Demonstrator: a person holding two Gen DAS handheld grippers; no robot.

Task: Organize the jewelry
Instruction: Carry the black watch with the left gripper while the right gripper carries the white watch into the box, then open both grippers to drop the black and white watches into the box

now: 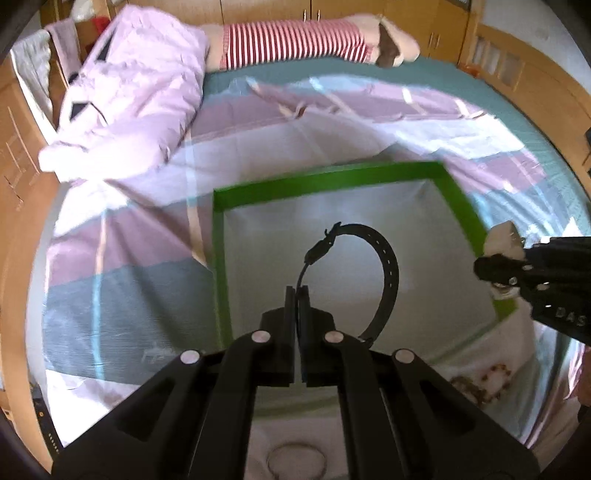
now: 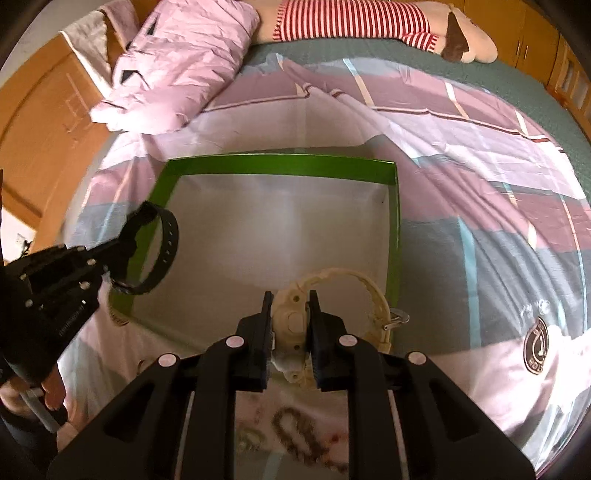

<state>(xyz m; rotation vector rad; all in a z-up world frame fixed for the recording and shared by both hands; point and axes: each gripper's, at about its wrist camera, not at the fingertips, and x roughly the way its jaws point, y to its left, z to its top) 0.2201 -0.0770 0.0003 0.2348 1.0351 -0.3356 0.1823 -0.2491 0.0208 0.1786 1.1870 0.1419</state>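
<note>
A green-rimmed box (image 1: 332, 181) with a pale inside lies on the bed; it also shows in the right wrist view (image 2: 280, 164). My left gripper (image 1: 297, 291) is shut on a black watch strap (image 1: 384, 258), which loops up over the box. The strap also shows in the right wrist view (image 2: 168, 243), at the box's left edge. My right gripper (image 2: 290, 299) is shut on a cream watch (image 2: 295, 321), held over the box's near right corner. The right gripper also shows in the left wrist view (image 1: 487, 267), with the cream watch (image 1: 500, 236) in it.
A beaded bracelet (image 2: 295, 432) lies on the sheet below my right gripper; it also shows in the left wrist view (image 1: 480, 384). A thin ring-shaped bangle (image 1: 297, 461) lies under my left gripper. A pink quilt (image 2: 177, 62) and a striped plush toy (image 2: 369, 20) lie at the far side.
</note>
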